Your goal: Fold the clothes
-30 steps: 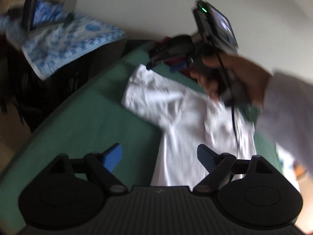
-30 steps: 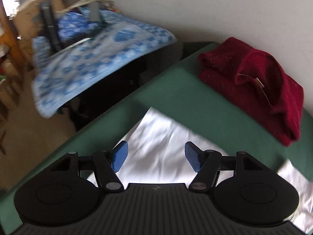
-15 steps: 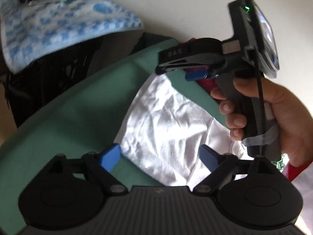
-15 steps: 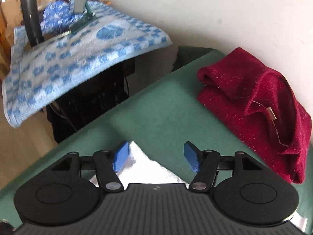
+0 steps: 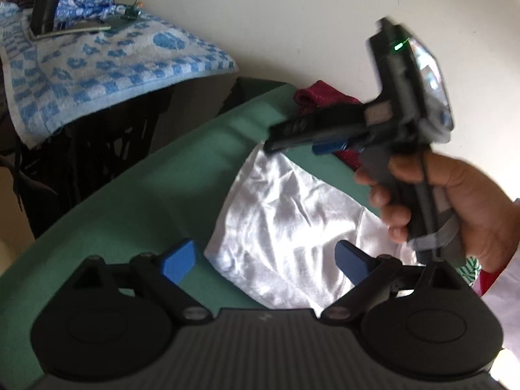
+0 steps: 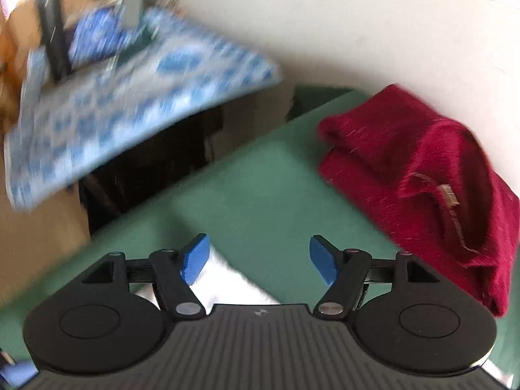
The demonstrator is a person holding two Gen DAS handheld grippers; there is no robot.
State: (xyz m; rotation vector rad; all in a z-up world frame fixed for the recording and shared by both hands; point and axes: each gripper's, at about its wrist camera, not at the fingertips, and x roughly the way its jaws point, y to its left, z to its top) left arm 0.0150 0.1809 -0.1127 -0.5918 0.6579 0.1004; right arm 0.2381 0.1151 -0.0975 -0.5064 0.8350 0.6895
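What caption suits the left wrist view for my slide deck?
Open left gripper over a white garment on the green table; the right gripper poised at its far corner.

left claw [image 5: 265, 261] wider, nearer white shirt [image 5: 286, 227], right claw [image 6: 258, 260] opening

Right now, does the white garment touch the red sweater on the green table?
Apart. The right wrist view shows bare green table between the white garment and the red sweater.

One white garment [image 5: 279, 227], one red sweater [image 6: 422, 175], one blue checked towel [image 5: 97, 68], two grippers.
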